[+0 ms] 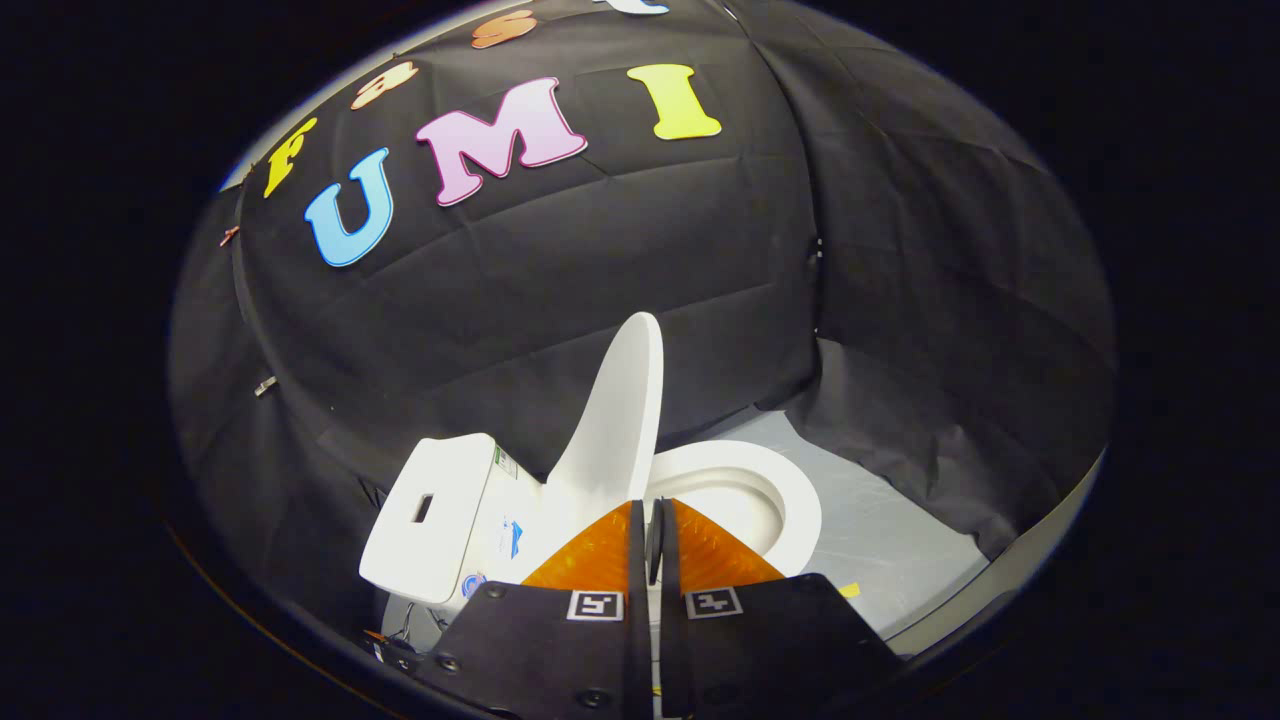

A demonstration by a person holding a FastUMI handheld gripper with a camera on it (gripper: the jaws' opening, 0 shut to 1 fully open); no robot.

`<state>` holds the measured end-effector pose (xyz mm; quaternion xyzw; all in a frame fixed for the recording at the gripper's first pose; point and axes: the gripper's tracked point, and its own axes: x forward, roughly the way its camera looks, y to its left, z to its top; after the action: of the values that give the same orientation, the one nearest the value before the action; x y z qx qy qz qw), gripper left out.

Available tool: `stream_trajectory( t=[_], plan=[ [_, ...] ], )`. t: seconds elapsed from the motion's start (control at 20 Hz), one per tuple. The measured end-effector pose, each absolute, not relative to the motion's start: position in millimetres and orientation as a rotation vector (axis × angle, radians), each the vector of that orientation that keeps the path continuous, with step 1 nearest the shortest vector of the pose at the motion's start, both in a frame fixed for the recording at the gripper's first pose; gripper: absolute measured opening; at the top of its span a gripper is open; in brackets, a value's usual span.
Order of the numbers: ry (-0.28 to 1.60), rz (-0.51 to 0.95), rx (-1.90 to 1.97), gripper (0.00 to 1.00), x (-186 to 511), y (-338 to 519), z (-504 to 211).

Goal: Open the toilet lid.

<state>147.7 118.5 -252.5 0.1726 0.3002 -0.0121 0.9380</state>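
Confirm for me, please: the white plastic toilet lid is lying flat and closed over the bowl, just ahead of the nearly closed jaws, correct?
Not quite. In the gripper view the white plastic toilet lid stands raised, nearly upright, with the white bowl uncovered beside it. The rest holds: it is just ahead of the gripper, whose jaws are nearly closed on nothing.

The white toilet lid [625, 410] stands raised, almost upright, its lower edge just ahead of the claw [652, 540]; it leans slightly toward the tank [430, 515], which sits left of it. The open white bowl [790, 500] lies right of the lid, beyond the claw's closed fingers.
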Motion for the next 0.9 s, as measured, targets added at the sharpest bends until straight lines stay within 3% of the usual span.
stream_trajectory(
  t=[0.9],
  plan=[
    [0.535,0.085,0.133,0.13,139,267,-193]
  ],
)
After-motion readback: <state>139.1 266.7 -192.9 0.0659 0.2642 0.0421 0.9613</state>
